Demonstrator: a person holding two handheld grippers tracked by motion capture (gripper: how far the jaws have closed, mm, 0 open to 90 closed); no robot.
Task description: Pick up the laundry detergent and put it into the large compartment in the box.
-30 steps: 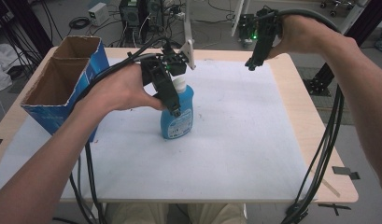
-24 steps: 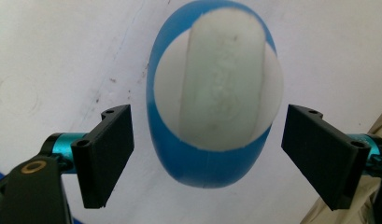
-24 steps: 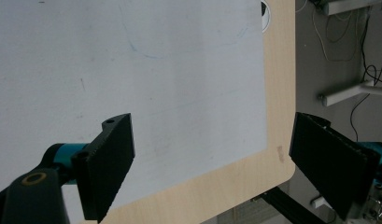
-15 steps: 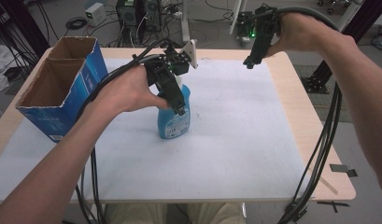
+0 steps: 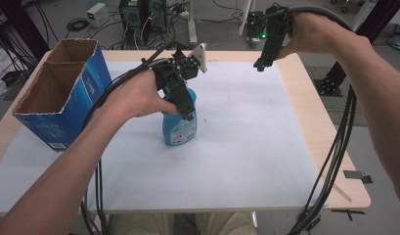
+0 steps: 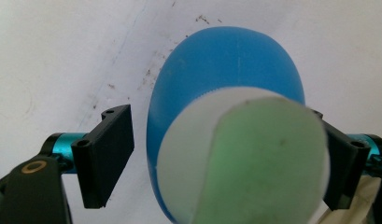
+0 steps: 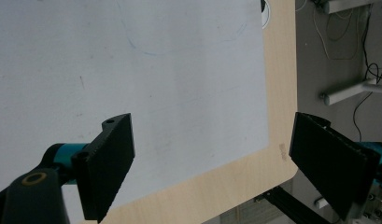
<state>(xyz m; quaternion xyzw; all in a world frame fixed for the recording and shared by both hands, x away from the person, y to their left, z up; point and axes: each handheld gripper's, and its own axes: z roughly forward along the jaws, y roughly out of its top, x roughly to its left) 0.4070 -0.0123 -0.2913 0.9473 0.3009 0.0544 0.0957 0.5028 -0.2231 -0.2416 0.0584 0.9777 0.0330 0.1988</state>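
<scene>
High view shows the blue spray bottle (image 5: pixel 179 125) standing upright on the white mat (image 5: pixel 246 142) near the table's centre, with the open cardboard box (image 5: pixel 60 98) off at its 9 o'clock. Left gripper (image 5: pixel 187 110) hangs over the bottle top, its jaws spread either side of the bottle in the left gripper view, a gap showing beside one of them. Right gripper (image 5: pixel 260 64) hovers at about 1 o'clock from the bottle, near the table's far edge, jaws wide apart and holding nothing.

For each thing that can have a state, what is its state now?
Blue spray bottle: upright on the white mat, between the left jaws.
Left gripper: open around the bottle top; a gap shows at one jaw.
Right gripper: open, empty, held above the table's far corner.
Blue cardboard box: open at the top, tilted.
</scene>
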